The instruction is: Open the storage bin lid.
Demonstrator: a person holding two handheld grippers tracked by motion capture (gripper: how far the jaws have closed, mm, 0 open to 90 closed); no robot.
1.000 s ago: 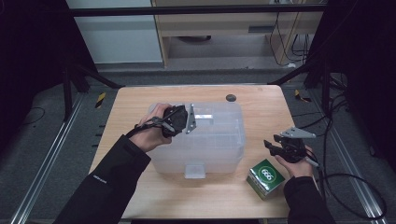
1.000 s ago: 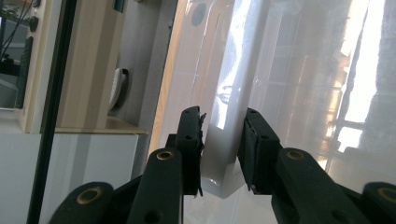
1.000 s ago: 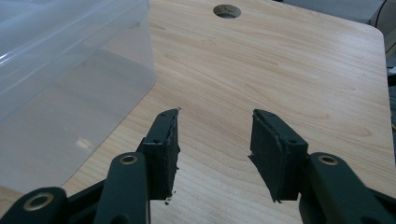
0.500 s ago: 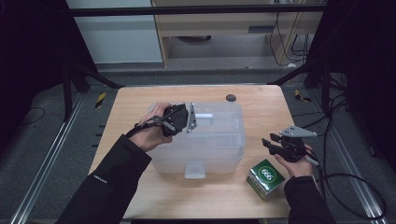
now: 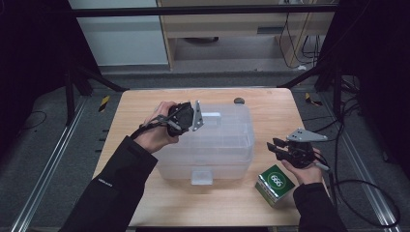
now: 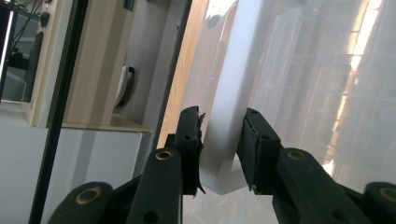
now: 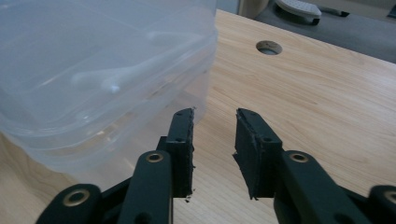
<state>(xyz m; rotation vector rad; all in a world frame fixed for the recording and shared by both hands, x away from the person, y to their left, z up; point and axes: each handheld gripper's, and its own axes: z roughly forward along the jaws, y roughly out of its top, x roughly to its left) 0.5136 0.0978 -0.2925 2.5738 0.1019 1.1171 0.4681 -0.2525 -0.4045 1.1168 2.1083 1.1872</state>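
While left gripper (image 6: 219, 144) clamps the bin's lid handle (image 6: 233, 93), right gripper (image 7: 214, 140), jaws closing on nothing, risks knocking the green box (image 5: 275, 182).

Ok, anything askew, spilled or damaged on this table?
Nothing stands out. The clear plastic bin sits flat with its lid on, the left gripper closed on the white lid handle. The green box stands intact at the table's near edge, and the right gripper is empty. No spills.
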